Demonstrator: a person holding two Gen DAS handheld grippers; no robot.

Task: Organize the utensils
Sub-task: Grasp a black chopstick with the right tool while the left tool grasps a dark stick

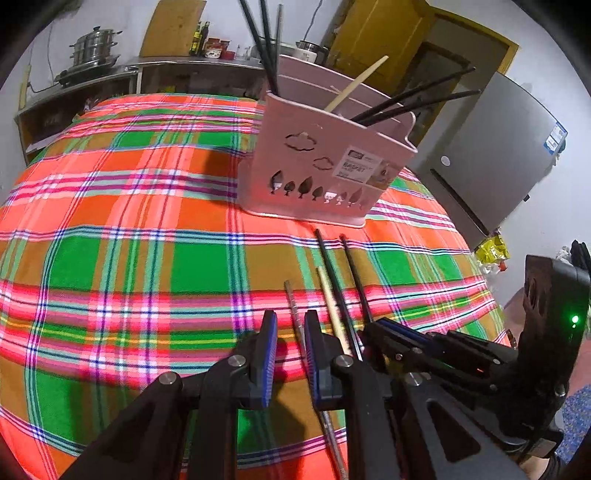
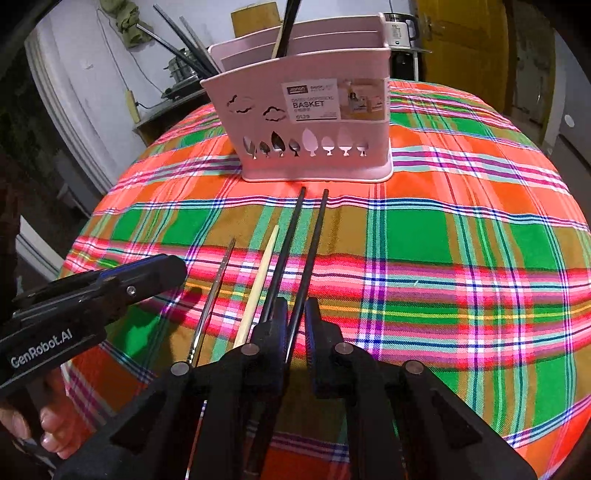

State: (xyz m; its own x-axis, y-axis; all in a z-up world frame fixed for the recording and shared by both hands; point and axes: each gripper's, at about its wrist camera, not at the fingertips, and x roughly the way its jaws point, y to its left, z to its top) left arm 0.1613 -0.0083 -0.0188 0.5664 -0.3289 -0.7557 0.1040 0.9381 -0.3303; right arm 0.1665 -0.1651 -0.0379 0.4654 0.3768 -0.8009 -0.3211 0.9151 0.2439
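A pink utensil basket (image 1: 314, 166) (image 2: 314, 122) stands on the plaid tablecloth with several chopsticks upright in it. In front of it lie a metal chopstick (image 1: 295, 314) (image 2: 218, 288), a pale wooden chopstick (image 1: 330, 302) (image 2: 262, 269) and two black chopsticks (image 1: 332, 273) (image 2: 291, 236). My left gripper (image 1: 290, 354) is open and low over the cloth, its right finger just beside the metal chopstick. My right gripper (image 2: 297, 332) is open, its jaws on either side of the right black chopstick (image 2: 314, 240), not closed on it. It also shows in the left wrist view (image 1: 399, 328).
The table's round edge (image 1: 491, 295) drops off close to the right of the chopsticks. A grey fridge (image 1: 498, 155) and a yellow door (image 1: 388, 33) stand beyond the table. A counter with a steel steamer pot (image 1: 92, 48) lies at the back left.
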